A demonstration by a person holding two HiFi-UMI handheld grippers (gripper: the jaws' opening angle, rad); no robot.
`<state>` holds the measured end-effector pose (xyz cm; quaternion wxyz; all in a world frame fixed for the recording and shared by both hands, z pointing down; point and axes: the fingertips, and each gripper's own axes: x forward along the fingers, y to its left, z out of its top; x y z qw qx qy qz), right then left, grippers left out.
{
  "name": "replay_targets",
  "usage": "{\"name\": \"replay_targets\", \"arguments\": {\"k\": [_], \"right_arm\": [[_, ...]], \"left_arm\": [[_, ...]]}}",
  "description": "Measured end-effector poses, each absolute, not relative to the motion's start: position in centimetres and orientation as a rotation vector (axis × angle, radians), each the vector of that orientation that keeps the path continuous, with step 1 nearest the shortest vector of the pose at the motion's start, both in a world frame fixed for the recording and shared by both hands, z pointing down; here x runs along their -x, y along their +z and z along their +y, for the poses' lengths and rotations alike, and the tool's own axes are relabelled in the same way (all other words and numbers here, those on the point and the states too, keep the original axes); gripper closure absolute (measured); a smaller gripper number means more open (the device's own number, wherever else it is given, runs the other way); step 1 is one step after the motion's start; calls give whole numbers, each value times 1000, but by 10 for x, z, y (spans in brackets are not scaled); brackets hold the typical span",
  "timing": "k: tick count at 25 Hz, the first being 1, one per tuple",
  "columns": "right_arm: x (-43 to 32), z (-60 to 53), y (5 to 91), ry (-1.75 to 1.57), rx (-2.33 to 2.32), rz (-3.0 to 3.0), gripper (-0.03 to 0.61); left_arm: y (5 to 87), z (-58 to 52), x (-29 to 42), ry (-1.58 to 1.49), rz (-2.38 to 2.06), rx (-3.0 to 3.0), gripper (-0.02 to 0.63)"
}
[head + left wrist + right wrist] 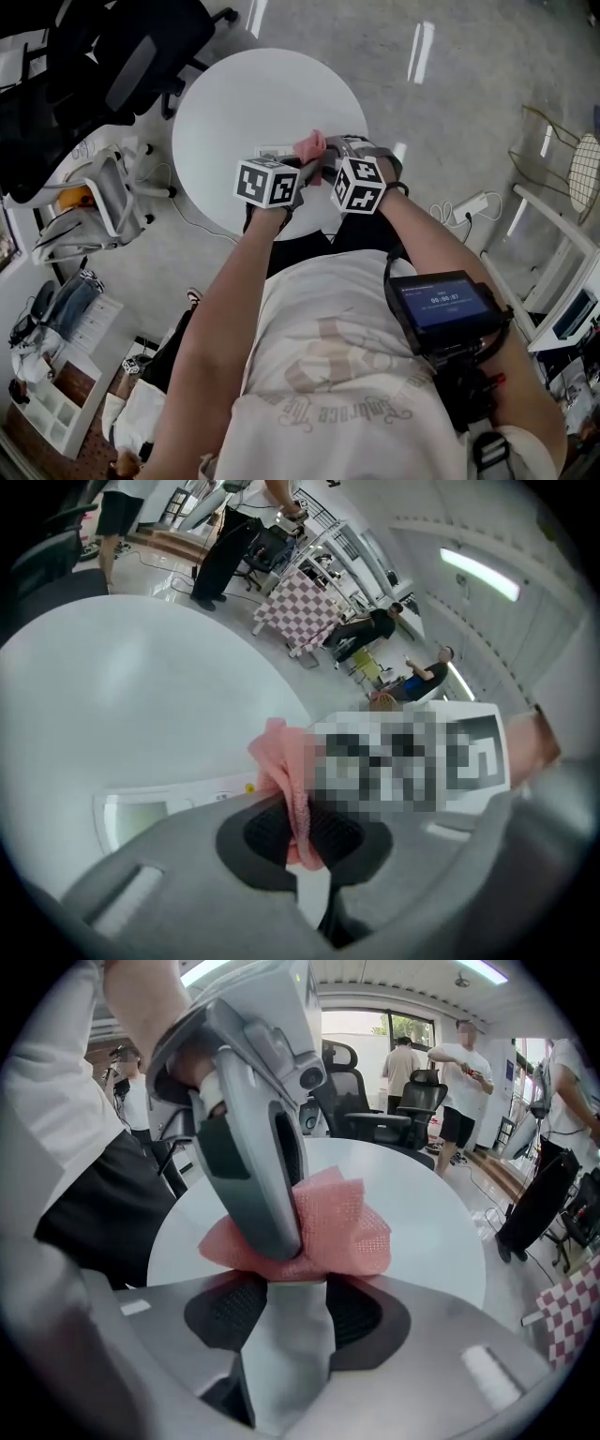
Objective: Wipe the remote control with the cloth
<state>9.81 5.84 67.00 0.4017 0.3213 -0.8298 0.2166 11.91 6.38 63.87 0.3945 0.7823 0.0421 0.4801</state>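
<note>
In the right gripper view my right gripper (286, 1307) is shut on a light grey remote control (286, 1358), which runs forward between its pads. A pink cloth (349, 1227) lies over the remote's far end. My left gripper (281, 1241) comes down from above and presses on that cloth. Seen from the left gripper view, my left gripper (300, 832) is shut on the pink cloth (281, 757), with a white part of the remote (150, 808) to its left. From the head view, both grippers meet at the cloth (311, 142) over the round white table (234, 103).
Black office chairs (122, 47) stand beyond the table's far left edge. On the floor to the right lie a power strip (466, 205) and a gold wire chair (562, 159). People (459, 1072) stand in the background beyond the table.
</note>
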Motion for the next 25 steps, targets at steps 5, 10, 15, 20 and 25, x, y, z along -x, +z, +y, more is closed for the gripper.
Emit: {"name": "replay_targets", "arguments": {"k": [5, 10, 15, 20, 25], "right_arm": [[-96, 59, 672, 557, -805, -2091, 370], [-94, 59, 672, 554, -799, -2086, 370], [-91, 60, 674, 545, -781, -2082, 370], [-94, 62, 677, 544, -771, -2075, 370], [-103, 63, 681, 555, -765, -2059, 364]], "left_arm": [[646, 32, -92, 1237, -44, -1987, 598], [657, -1, -48, 1229, -213, -1946, 598], [664, -23, -4, 1216, -383, -1901, 598], [669, -28, 25, 1230, -500, -1863, 598], [669, -19, 27, 1181, -543, -1854, 597]]}}
